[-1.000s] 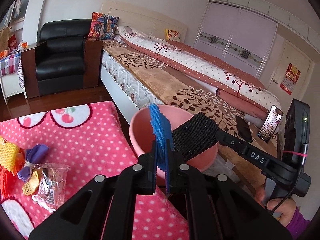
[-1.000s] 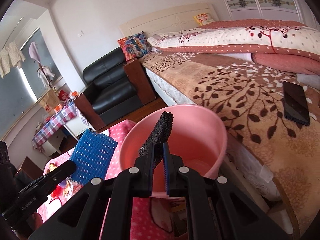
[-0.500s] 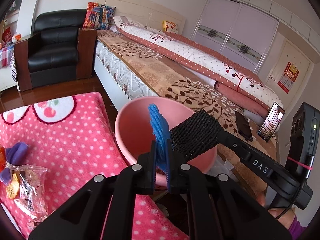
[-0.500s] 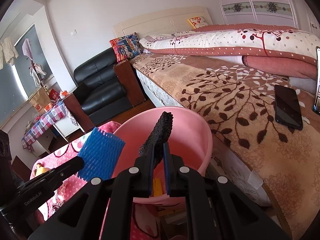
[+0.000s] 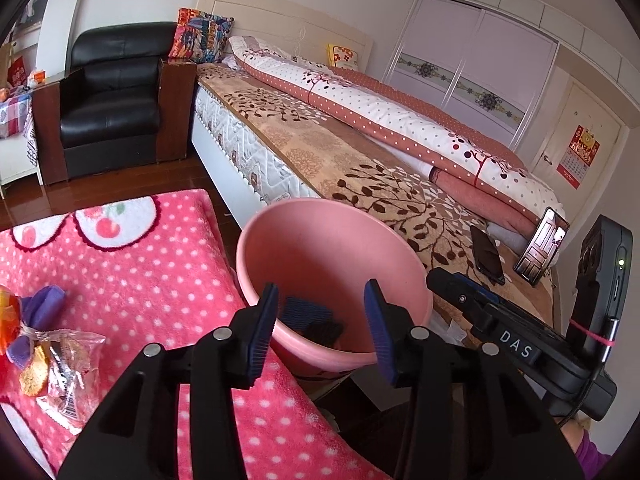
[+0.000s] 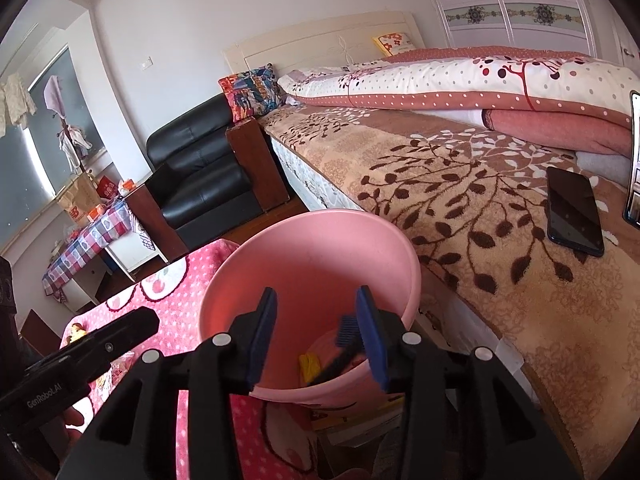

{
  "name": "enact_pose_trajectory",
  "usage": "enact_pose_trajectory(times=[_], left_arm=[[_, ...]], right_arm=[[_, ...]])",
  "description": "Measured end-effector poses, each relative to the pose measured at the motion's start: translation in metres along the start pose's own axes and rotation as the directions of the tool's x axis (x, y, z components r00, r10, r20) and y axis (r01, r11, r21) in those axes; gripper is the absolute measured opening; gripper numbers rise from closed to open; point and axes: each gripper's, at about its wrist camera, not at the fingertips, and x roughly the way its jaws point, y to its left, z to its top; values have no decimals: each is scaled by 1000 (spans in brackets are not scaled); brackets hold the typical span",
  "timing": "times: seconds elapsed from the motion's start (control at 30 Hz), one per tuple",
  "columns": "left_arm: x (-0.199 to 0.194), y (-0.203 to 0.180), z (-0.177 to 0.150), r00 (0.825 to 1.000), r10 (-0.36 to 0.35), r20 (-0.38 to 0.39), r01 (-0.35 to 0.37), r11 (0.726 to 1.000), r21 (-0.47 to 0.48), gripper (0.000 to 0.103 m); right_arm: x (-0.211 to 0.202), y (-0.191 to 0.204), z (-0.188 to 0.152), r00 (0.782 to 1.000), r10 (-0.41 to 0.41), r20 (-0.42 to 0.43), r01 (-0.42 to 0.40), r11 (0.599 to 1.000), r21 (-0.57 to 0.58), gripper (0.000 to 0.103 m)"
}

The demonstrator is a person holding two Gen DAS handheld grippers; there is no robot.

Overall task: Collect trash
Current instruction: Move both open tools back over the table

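Trash, a blue mesh piece (image 5: 306, 312) and a black one (image 5: 326, 330), lies inside the pink bucket (image 5: 256, 252), so with both jaws apart and empty I'd lift clear of its rim, then swing left toward the wrappers (image 5: 60, 364) on the table (image 5: 160, 264)

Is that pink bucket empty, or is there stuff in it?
Not empty. The pink bucket holds blue netting, a black piece and something yellow at its bottom.
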Motion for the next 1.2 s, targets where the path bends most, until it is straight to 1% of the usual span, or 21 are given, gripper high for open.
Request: enact_pose_trajectory(times=[0.07,0.13,0.2,0.3,0.5,0.8,1.03,1.13,1.2], left_arm=[[-6,1,0,1000,16,9,-16,1000,-8,45],[-12,3,-1,1000,14,12,-14,1000,-23,45],[-18,5,-2,999,27,18,-26,999,-28,45],[-26,7,-5,998,58,16,-58,998,-20,45],[-50,21,-10,996,78,45,-77,996,-37,45],[-83,55,-25,988,137,71,-132,988,-78,45],[-111,86,-36,972,207,108,-196,975,-109,45],[-124,102,-44,962,246,116,-233,966,-116,45],[-133,113,-51,952,283,118,-270,956,-118,45]], right_arm=[[-3,6,-1,1000,11,3,-11,1000,-10,44],[-8,15,-3,1000,23,10,-23,999,-32,47],[-12,25,-6,999,35,13,-35,998,-59,51],[-17,40,-11,997,78,7,-77,993,-94,55],[-23,68,-21,991,133,-9,-133,981,-144,58],[-24,105,-42,974,216,-63,-225,957,-182,58],[-19,132,-55,959,259,-112,-278,936,-215,58],[-15,142,-60,953,273,-134,-298,928,-224,58],[-12,147,-63,948,280,-152,-310,923,-229,58]])
